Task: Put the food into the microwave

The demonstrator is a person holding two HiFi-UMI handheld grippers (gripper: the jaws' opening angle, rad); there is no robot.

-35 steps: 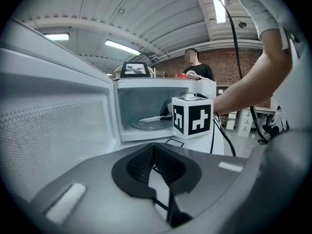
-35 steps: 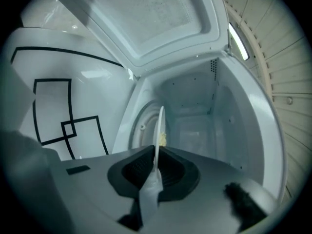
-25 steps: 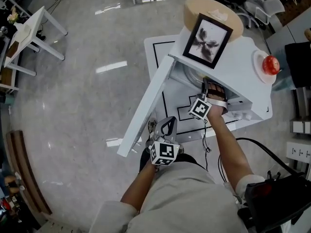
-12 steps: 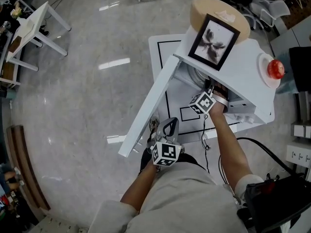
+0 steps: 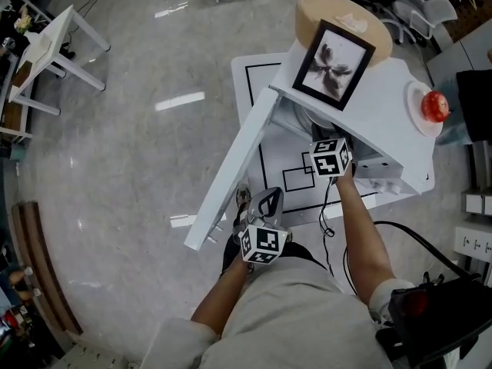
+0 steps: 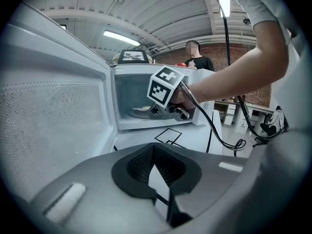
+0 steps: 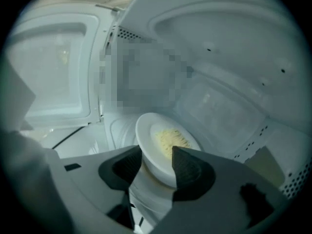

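A: Food [image 7: 170,139] first — where now?

B: Heaped pale yellow on a white plate [image 7: 146,147], well inside the microwave [image 5: 388,120]. Down on the cavity floor, as far as can be judged.

A: And the right gripper [image 7: 157,168]?

B: Reaching into the cavity, jaws just now opening, grip released. Near rim of the plate between the two pads [image 7: 192,172], yet pressed by neither, by the look of it.

A: Left gripper [image 6: 157,168]?

B: Hanging low in front of the appliance, touching nothing. Jaws only a little apart, with nothing between them but a glimpse of the white table [image 6: 136,139] beyond.

A: Step in hand, then?

B: Letting go of the plate, most likely. Placing apparently done; closing up not yet begun, with the door [image 5: 231,167] swung wide on the left side of the head view.

A: Next move?

B: Draw the right gripper straight back out of the cavity, keeping both pads clear of the rim so as not to drag or tip the plate. Then swing the door shut — probably with the left gripper, already close to the door's free edge.

A: Anything to watch?

B: Keep the jaws wide until fully past the rim. Push the door from its outer face, not its edge. Hard to say if centred on a turntable; too dim and skewed in the right gripper view to tell.
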